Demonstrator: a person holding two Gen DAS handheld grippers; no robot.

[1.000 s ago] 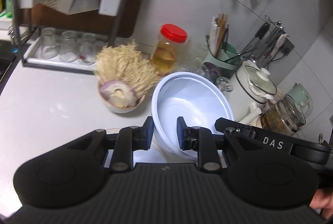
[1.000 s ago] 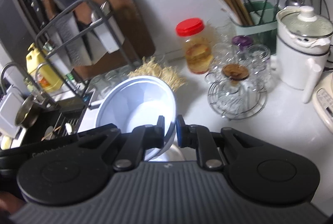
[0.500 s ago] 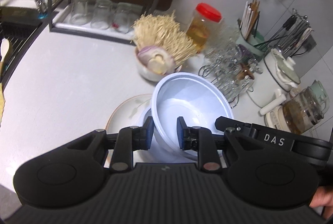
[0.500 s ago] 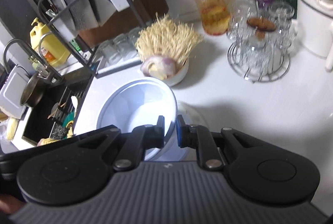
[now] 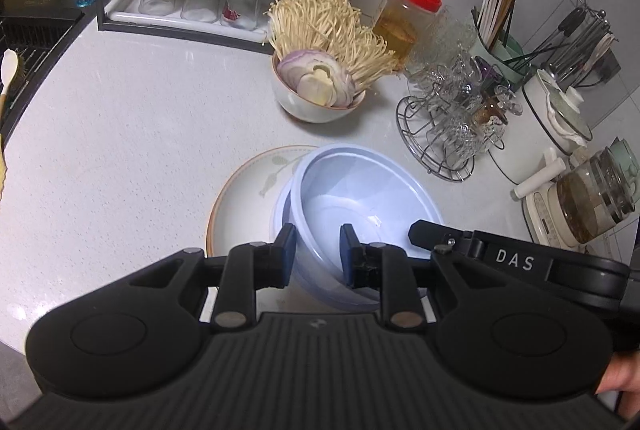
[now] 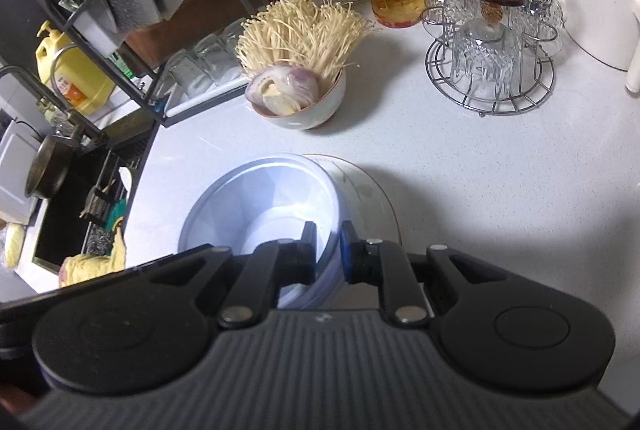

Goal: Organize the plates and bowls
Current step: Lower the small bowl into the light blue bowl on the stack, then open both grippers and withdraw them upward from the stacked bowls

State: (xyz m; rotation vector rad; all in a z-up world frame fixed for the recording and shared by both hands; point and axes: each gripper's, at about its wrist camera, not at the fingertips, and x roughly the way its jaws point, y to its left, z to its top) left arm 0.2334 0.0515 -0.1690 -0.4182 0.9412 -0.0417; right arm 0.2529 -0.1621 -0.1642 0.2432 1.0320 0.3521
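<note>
Plainly, "DAS" on right claw (image 5: 412, 232), gripping blue bowl (image 5: 360, 190)

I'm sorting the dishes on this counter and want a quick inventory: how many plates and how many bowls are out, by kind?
Plates: 1, the leaf-patterned plate.
Bowls: 2, the pale blue bowl gripped over the plate, and the white bowl of onion and enoki mushrooms.
Total: 3.
</note>
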